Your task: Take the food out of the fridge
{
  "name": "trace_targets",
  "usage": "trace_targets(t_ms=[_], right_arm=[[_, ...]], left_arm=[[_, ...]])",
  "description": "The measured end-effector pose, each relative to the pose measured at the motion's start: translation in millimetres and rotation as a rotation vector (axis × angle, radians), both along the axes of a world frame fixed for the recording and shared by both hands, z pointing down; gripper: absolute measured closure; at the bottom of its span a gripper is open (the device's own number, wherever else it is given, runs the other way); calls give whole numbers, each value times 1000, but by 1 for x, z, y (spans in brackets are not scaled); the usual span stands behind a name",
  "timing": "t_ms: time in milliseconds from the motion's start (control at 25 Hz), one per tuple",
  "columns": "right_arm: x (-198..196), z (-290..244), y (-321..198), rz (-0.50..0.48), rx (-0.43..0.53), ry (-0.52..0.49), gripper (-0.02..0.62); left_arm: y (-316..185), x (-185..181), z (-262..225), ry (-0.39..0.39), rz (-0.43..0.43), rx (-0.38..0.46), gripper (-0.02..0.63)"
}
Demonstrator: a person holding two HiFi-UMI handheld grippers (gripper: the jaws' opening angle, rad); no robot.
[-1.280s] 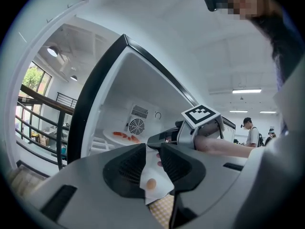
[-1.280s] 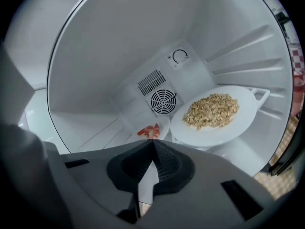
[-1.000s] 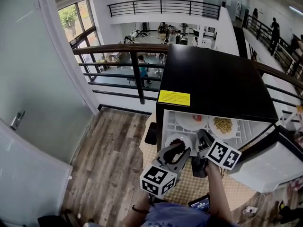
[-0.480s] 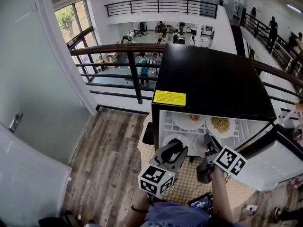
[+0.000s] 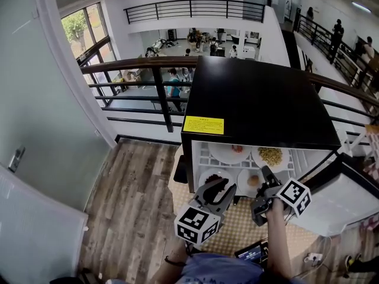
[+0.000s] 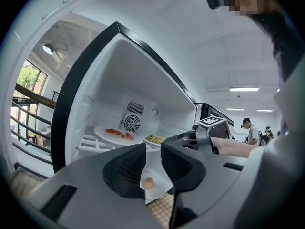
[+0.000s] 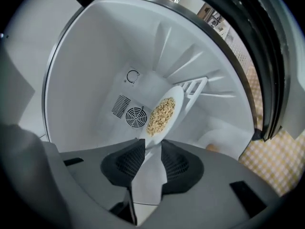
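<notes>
Rolled to one side, the right gripper [image 7: 152,147] is held inside the black-topped, white-lined small fridge [image 5: 260,99]. Its jaws have just been opening and are spread. The near rim of a round white grain plate [image 7: 178,100] is seen right at the mouth of the gap, and no pad is seen pressing on it. A heap of pale yellow grains [image 7: 161,116] is carried on that plate just ahead of the tips. The plate is borne on a white wire shelf [image 7: 193,86], and beyond it a round fan grille [image 7: 136,117] is set in the back wall.

Below this gripper, a second white plate [image 5: 244,183] with a small round tan piece [image 5: 253,180] is laid on the lower level.

Just beside it to the left, the left gripper [image 6: 153,151] is held level at the fridge's mouth. Its jaws are parted by a narrow gap, through which the tan piece on white is seen. A white plate of dark reddish food [image 5: 205,174] is set right ahead of its tips. Above that, a white plate of red pieces [image 6: 101,130] is kept on the shelf.

A checked tan mat [image 5: 237,235] is spread under both grippers, and the white-lined fridge door [image 5: 337,209] is swung open to the right.
</notes>
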State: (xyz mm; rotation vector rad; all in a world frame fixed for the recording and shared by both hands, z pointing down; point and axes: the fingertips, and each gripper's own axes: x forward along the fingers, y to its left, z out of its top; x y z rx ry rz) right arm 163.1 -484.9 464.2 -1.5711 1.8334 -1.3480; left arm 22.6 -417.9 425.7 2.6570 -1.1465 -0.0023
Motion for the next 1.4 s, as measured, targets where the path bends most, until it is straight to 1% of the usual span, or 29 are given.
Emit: trace_targets(t_ms=[40,120,240,360,480,520,600,680,720,800,880,960,1040,1280,1400], right_arm=[[0,1,1,4,1,7,480],[0,0,1,5,10,-14,491],[2,2,3,5,10,-88,515],[3,2,9,5,9,-160,533],[4,0,19,-8,14,-177,538],[4,0,22,-14,16,-178,540],[5,-1,29,-26,18,-180,543],[6,0,35,-33,17,-185,545],[7,1,37,-36,16,-190,545],[8,1,40,-45,16,-197,545],[8,0,41,-56,20,-203,545],[10,0,43,-63,23,-207,545],[11,-1,46,-77,24,-211,546],[13,-1,55,-129,31,-231,548],[14,-2,62,-150,31,-220,548]], left_arm=[[0,0,0,-1,1,0,512],[0,0,1,0,0,-1,511],[0,3,2,9,5,-9,511],[1,10,4,44,37,-40,505],[-3,20,11,116,74,-104,480],[-6,24,13,149,94,-136,464],[-13,34,19,231,144,-207,400],[-22,43,22,313,178,-263,379],[-27,48,24,340,191,-284,369],[-35,61,28,355,231,-318,350],[-40,80,32,363,289,-358,341],[-42,96,33,404,336,-402,339],[-45,106,32,441,360,-431,339],[-50,127,33,424,399,-441,341],[-50,131,33,442,410,-447,341]])
